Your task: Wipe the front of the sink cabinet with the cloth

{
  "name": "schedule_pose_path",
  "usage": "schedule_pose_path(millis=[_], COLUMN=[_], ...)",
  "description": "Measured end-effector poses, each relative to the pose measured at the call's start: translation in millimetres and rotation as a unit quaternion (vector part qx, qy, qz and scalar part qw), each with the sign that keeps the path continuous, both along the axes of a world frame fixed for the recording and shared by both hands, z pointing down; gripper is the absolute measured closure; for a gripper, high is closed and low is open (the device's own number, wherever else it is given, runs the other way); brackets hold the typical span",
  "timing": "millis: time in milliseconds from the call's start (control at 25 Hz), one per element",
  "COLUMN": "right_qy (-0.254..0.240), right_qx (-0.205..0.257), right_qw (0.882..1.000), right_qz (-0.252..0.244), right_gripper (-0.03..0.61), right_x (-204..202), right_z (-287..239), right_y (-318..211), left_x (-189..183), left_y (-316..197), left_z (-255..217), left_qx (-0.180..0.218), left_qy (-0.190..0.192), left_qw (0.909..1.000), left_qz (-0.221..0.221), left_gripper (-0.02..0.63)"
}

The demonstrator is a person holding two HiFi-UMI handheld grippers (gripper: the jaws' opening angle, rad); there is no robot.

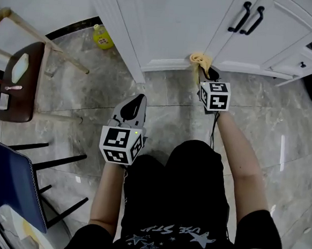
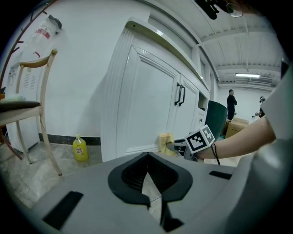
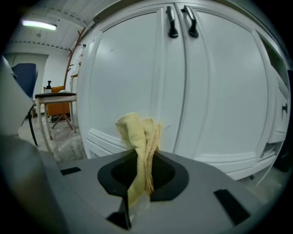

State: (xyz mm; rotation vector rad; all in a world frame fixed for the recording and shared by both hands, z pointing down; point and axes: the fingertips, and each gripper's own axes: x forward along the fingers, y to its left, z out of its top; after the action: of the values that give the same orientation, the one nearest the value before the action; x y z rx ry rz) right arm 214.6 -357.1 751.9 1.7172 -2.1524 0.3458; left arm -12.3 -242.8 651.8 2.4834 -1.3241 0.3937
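Note:
The white sink cabinet [image 1: 174,26] fills the top of the head view, its doors shut. My right gripper [image 1: 207,76] is shut on a folded yellow cloth [image 1: 200,61], which is pressed against the cabinet's bottom edge under the left door. In the right gripper view the cloth [image 3: 139,137] stands up out of the jaws, close to the cabinet front [image 3: 206,91]. My left gripper [image 1: 137,102] hovers over the floor, well back from the cabinet, shut with nothing in it. In the left gripper view its jaw tips [image 2: 151,201] meet, and the cloth [image 2: 165,140] shows ahead.
A yellow bottle [image 1: 102,37] stands on the floor by the cabinet's left corner. A wooden chair [image 1: 20,78] stands at the left, a blue chair [image 1: 5,190] at the lower left. Black handles [image 1: 247,18] sit on the doors. A person [image 2: 231,104] stands far off.

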Motion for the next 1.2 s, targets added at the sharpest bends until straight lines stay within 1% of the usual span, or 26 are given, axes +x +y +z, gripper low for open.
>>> schedule_pose_path(millis=[200,280,320,400,440,600,680,760,840,920,1000,1080,1200], right_qy=[-0.009,-0.019,-0.021,-0.019,-0.016,0.004,0.005,-0.002,-0.018,-0.036,-0.052,-0.072,-0.111], right_qx=[0.004,0.007,0.009,0.016,0.023,0.066,0.078,0.081,0.075,0.061,0.057,0.054,0.036], right_qw=[0.999,0.998,0.998,0.998,0.999,0.997,0.995,0.994,0.996,0.997,0.997,0.996,0.992], right_qz=[0.044,0.061,0.064,0.051,0.039,-0.027,-0.058,-0.066,-0.047,-0.026,-0.01,0.013,0.054], right_gripper=[0.515,0.515,0.515,0.515,0.515,0.515,0.515,0.515,0.515,0.515,0.515,0.515,0.515], right_x=[39,52,57,62,65,80,92,107,122,133,138,143,146], right_z=[-3,-12,-17,-33,-42,-85,-101,-118,-139,-160,-186,-206,-220], right_y=[11,20,28,47,57,97,111,118,121,127,131,139,161], left_x=[17,22,25,30,32,38,40,43,47,52,54,51,43], left_y=[5,8,12,24,32,68,86,93,93,93,88,85,91], left_z=[-6,-10,-12,-14,-15,-19,-23,-40,-68,-104,-141,-166,-189], left_qx=[-0.003,-0.004,-0.002,0.003,0.003,-0.001,0.0,0.01,0.025,0.039,0.053,0.043,0.018], left_qy=[-0.009,-0.026,-0.041,-0.073,-0.082,-0.09,-0.087,-0.089,-0.105,-0.121,-0.122,-0.108,-0.092], left_qw=[0.9998,0.9994,0.9988,0.9968,0.996,0.9956,0.996,0.9958,0.9937,0.9902,0.9886,0.9915,0.9952], left_qz=[0.019,0.024,0.026,0.033,0.035,0.026,0.019,0.019,0.033,0.058,0.07,0.058,0.029], left_gripper=[0.597,0.597,0.598,0.598,0.597,0.597,0.597,0.597,0.597,0.597,0.597,0.598,0.597])
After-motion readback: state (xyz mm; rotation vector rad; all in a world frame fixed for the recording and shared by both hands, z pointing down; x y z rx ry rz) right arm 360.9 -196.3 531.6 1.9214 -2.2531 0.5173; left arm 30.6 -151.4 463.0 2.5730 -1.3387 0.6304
